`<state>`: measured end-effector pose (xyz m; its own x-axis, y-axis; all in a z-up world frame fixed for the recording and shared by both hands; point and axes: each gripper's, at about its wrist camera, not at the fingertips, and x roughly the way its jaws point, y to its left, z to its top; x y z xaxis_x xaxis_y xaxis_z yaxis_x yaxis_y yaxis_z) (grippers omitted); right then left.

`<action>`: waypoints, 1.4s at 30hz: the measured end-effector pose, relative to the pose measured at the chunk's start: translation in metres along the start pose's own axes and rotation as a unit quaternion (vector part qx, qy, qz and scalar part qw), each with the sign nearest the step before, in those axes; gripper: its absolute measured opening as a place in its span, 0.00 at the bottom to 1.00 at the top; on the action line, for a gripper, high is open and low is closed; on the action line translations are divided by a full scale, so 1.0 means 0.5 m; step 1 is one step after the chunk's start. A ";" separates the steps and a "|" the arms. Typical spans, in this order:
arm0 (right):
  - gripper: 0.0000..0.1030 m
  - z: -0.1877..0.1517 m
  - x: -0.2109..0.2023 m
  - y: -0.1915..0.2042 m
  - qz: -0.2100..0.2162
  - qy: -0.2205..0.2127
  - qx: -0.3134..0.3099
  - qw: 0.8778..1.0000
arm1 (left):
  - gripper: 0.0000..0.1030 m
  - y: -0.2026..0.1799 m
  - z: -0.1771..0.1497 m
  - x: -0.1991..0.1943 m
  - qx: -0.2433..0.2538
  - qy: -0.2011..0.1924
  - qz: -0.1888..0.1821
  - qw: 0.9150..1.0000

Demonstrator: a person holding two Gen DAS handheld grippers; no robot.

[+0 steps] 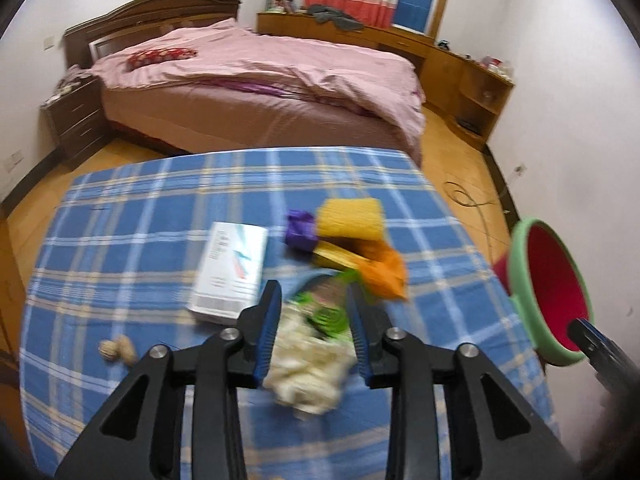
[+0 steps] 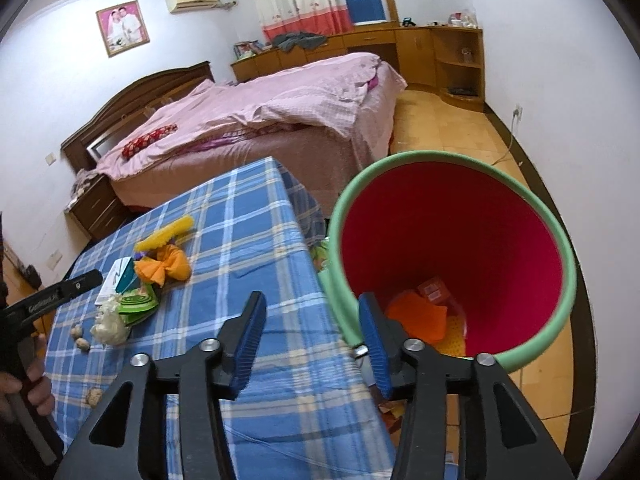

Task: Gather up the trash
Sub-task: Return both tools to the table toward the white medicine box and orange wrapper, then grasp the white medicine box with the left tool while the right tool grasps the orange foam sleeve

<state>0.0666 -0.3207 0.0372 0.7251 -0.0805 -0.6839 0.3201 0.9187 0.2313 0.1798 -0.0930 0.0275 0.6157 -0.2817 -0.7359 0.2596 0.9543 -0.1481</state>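
My left gripper (image 1: pixel 314 300) is open around a crumpled white tissue (image 1: pixel 306 364) and a green wrapper (image 1: pixel 326 312) on the blue plaid table (image 1: pixel 140 220); I cannot tell whether the fingers touch them. Beyond lie an orange wrapper (image 1: pixel 384 268), a yellow cloth (image 1: pixel 352 220) and a purple scrap (image 1: pixel 300 230). My right gripper (image 2: pixel 312 312) straddles the green rim of the red bin (image 2: pixel 452 240), one finger inside and one outside. The bin holds an orange wrapper (image 2: pixel 416 312). The same pile shows in the right wrist view: tissue (image 2: pixel 108 322), green wrapper (image 2: pixel 138 304).
A white box (image 1: pixel 232 268) lies left of the pile. Walnut shells (image 1: pixel 118 350) sit at the table's near left. A pink bed (image 1: pixel 256 80) stands beyond the table. The bin (image 1: pixel 548 288) hangs off the table's right edge over the wooden floor.
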 end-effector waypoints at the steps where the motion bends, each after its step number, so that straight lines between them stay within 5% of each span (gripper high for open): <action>1: 0.54 0.003 0.004 0.006 0.002 0.001 -0.001 1.000 | 0.35 0.015 0.004 0.007 -0.004 0.003 0.006 1.000; 8: 0.59 0.014 0.033 0.041 0.010 0.008 -0.003 1.000 | 0.54 0.074 0.017 0.069 -0.013 0.038 0.036 0.999; 24: 0.68 0.061 0.116 0.147 0.044 0.022 -0.026 0.998 | 0.55 0.116 0.014 0.146 -0.025 0.064 0.053 0.996; 39: 0.68 0.064 0.271 0.239 0.068 0.089 -0.050 0.992 | 0.51 0.144 0.007 0.133 -0.049 0.035 0.039 0.997; 42: 0.56 0.059 0.289 0.244 0.077 0.100 -0.051 0.991 | 0.51 0.143 0.007 0.133 -0.052 0.034 0.035 0.997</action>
<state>0.2284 -0.2314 -0.0131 0.6217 0.1320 -0.7721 0.1450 0.9492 0.2791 0.2421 -0.0437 -0.0295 0.5771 -0.2093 -0.7894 0.1373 0.9777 -0.1588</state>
